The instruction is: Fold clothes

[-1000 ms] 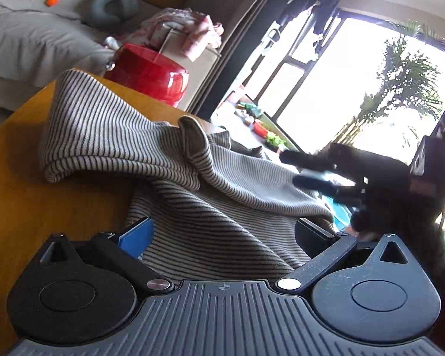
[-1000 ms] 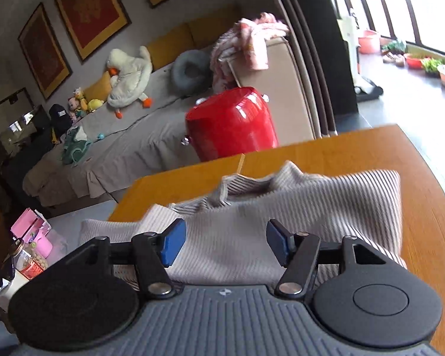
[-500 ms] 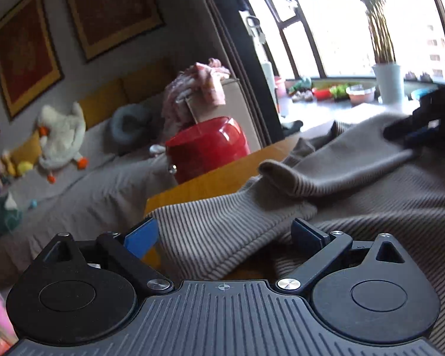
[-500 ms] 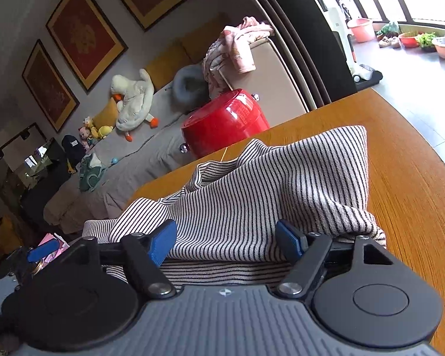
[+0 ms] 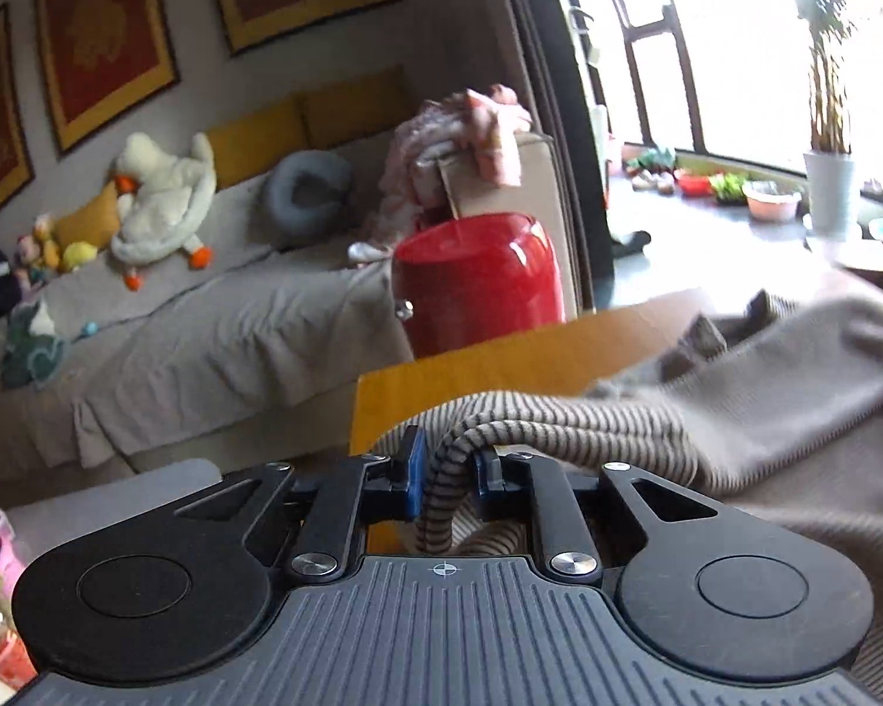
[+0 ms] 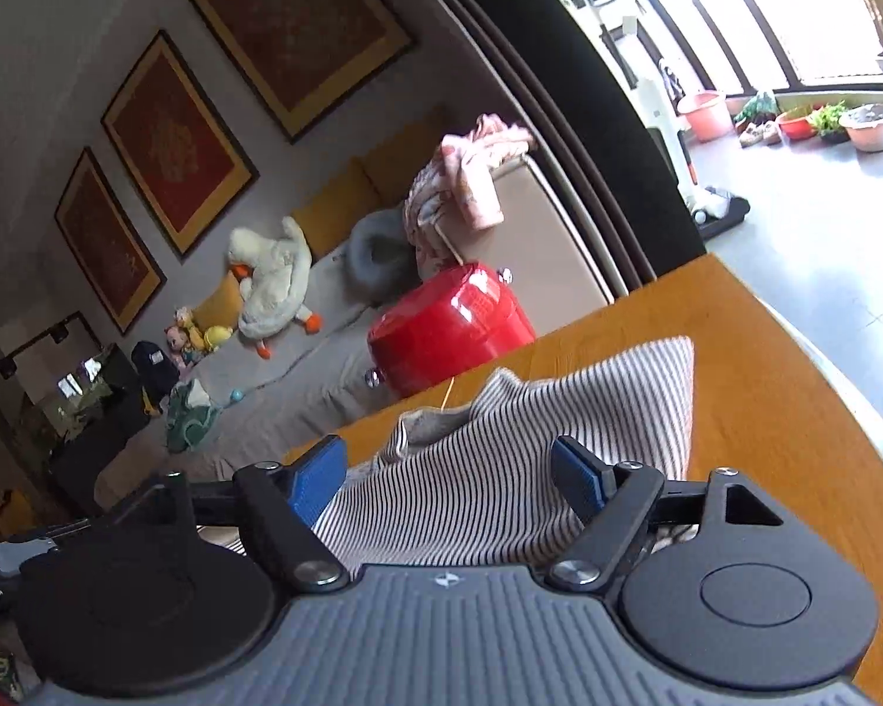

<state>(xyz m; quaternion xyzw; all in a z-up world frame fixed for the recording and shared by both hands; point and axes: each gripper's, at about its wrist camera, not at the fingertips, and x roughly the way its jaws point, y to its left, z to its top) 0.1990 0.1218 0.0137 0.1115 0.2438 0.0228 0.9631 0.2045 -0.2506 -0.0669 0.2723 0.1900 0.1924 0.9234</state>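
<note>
Here the left hand-held gripper (image 5: 446, 479) pinches the striped sweater's (image 5: 618, 435) edge.

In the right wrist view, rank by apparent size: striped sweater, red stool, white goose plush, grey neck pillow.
1. striped sweater, though it lies nearest the camera
2. red stool
3. white goose plush
4. grey neck pillow

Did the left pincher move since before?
Yes. The left gripper swung left: the red stool slid rightward in its view, and it pinched the striped sweater.
</note>
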